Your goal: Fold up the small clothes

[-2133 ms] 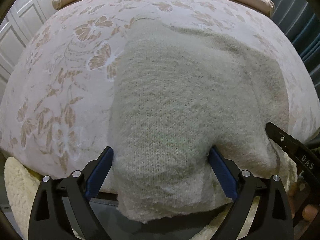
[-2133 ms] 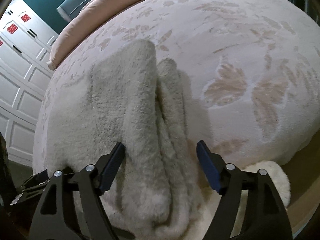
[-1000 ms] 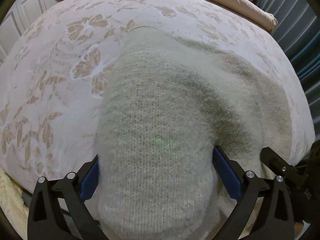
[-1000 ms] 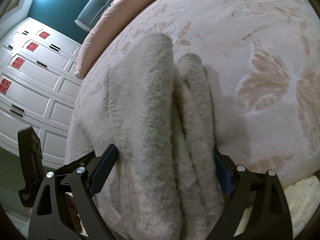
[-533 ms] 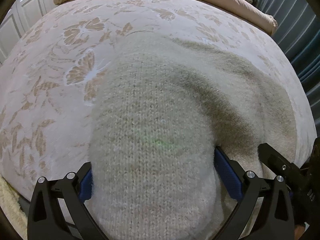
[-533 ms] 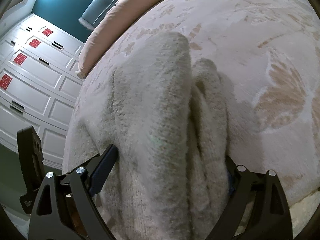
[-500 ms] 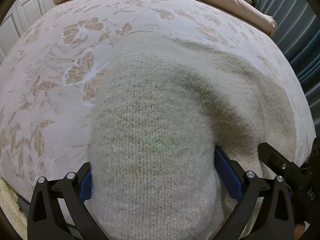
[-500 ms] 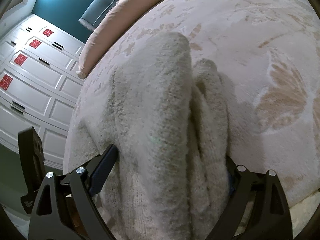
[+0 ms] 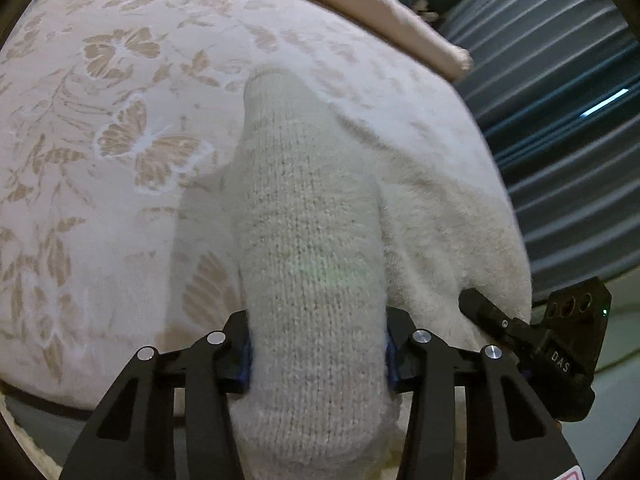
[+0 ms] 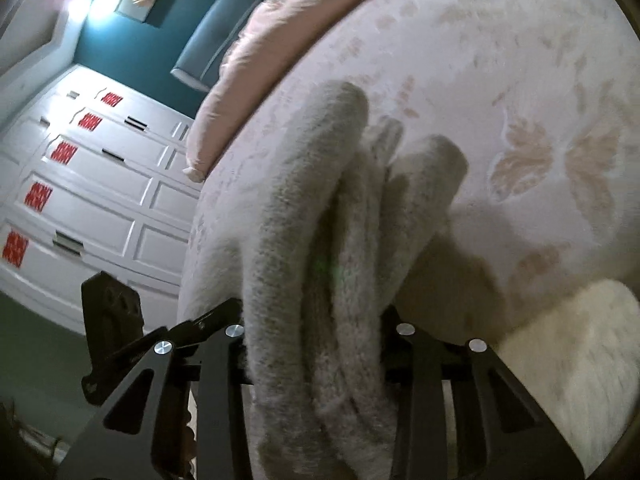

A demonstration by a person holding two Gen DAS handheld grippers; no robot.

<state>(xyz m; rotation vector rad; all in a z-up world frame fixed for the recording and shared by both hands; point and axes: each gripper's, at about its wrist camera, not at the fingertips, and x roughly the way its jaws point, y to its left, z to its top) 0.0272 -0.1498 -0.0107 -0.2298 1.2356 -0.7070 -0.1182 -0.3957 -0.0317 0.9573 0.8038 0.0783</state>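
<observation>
The left gripper (image 9: 318, 354) and right gripper (image 10: 316, 344) have just closed, jaws pinching the knit sweater (image 9: 308, 240); lift evenly, carrying the hem toward the frame's top across the bed (image 9: 100, 200).

A home bedroom is showing: a pale bedspread patterned with tan butterflies (image 9: 120, 208) is covering a bed, a white panelled wardrobe (image 10: 92, 208) is standing far left, before a teal wall (image 10: 132, 44).

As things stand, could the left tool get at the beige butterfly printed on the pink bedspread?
Probably not yet. The left tool has just closed on the cream knitted garment, whose bunched fabric fills its jaws. The beige butterfly on the pink bedspread lies uncovered, beyond and left, so the garment would need releasing first.
</observation>
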